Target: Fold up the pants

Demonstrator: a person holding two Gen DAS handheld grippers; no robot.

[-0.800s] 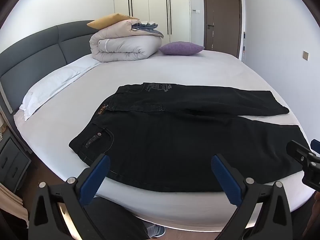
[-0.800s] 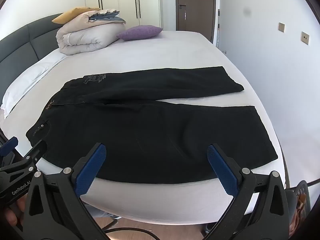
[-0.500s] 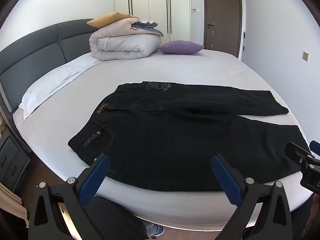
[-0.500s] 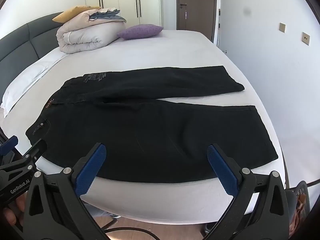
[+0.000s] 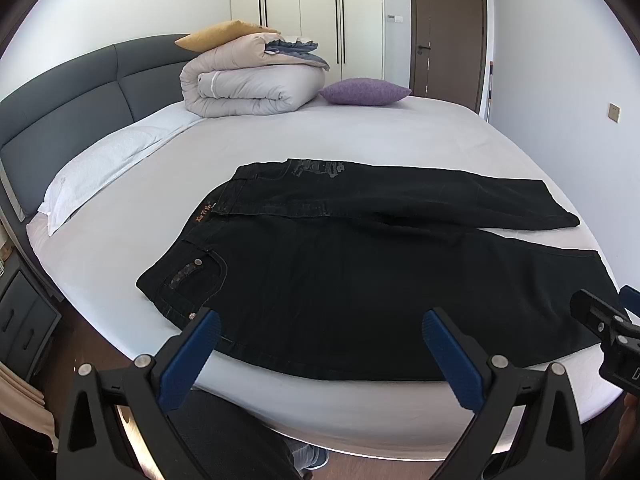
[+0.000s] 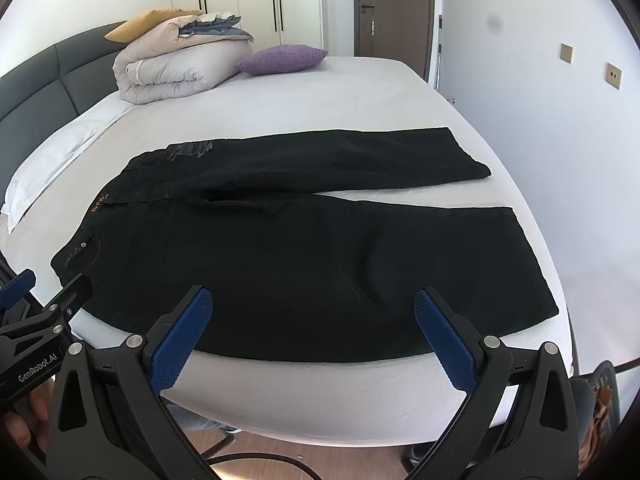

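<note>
I see the black pants [image 5: 360, 272] spread flat on the white bed [image 5: 320, 140], just ahead of both my tongs, waistband toward the left one and hems toward the right one. The two legs lie side by side, the nearer one running along the bed's edge right in front of the blue pads. My left gripper [image 5: 320, 344] hangs with its tongs wide apart and nothing between them, above the near edge by the hip pocket. My right gripper [image 6: 312, 320] is likewise spread wide and empty, above the near leg. Farther beyond the tongs, a folded duvet [image 5: 248, 84] and a purple cushion [image 5: 364, 91] sit by the grey headboard [image 5: 80, 96].
</note>
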